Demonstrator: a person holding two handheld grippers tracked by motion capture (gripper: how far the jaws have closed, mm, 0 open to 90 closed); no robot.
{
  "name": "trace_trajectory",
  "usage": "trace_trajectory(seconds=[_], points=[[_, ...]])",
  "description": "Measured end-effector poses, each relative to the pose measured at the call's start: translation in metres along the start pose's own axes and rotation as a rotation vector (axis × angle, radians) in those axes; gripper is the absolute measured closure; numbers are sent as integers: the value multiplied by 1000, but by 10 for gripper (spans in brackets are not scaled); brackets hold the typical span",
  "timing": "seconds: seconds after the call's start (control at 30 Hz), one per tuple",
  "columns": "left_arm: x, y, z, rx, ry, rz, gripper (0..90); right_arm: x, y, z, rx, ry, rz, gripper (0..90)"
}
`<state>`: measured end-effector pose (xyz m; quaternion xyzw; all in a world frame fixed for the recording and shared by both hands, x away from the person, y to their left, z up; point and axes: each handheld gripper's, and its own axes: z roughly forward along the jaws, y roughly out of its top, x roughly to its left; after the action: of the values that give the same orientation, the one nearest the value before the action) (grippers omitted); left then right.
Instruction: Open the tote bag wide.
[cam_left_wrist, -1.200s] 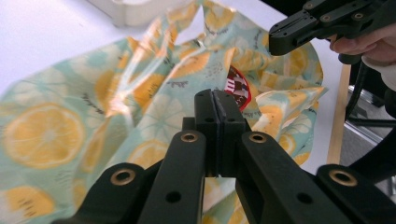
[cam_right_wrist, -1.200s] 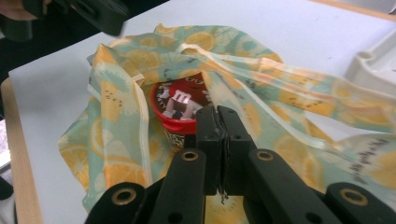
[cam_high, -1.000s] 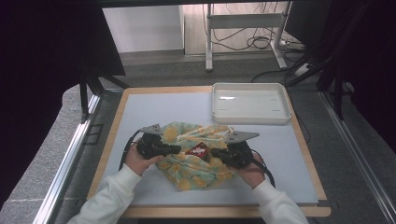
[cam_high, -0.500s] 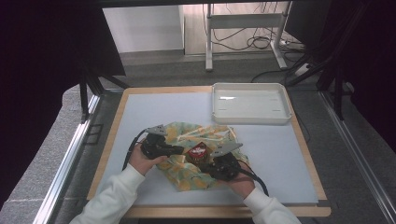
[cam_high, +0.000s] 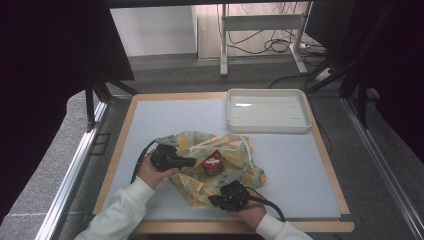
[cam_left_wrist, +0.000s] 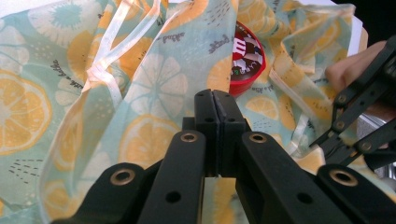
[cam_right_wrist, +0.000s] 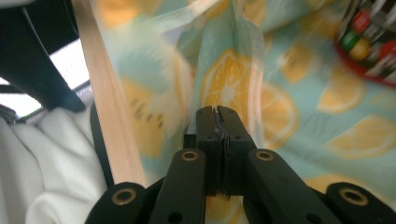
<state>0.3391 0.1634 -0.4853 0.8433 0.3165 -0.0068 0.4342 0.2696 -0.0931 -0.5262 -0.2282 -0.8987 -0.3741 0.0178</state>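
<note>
Your left gripper (cam_high: 192, 161) and right gripper (cam_high: 212, 201) both have their fingers clenched on folds of the lemon-print cloth (cam_high: 200, 182), which lies crumpled on the counter (cam_high: 300, 165) around a red tin (cam_high: 212, 163), well apart from the white tray (cam_high: 267, 125)

From above, my table (cam_high: 300, 165) is evenly lit while the frame's left and right edges sink into black. Glare streaks the white tray (cam_high: 268, 111) at upper right. My left gripper view is sharp; my right gripper view smears the lemon-print cloth (cam_right_wrist: 289, 107) with blur.
</note>
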Motion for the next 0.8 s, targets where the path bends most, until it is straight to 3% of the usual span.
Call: trace_trajectory(seconds=[0.27, 0.43, 0.63, 0.8], points=[[-6, 1, 1, 4, -11, 20, 900, -5, -4, 0, 5, -15, 26, 869], [-12, 2, -3, -16, -17, 44, 900, -12, 4, -19, -83, -57, 45, 868], [-14, 3, 2, 10, -26, 65, 900, -24, 9, -48, -195, -117, 84, 868], [-12, 3, 8, 34, -26, 61, 900, -24, 10, -53, -212, -120, 76, 868]])
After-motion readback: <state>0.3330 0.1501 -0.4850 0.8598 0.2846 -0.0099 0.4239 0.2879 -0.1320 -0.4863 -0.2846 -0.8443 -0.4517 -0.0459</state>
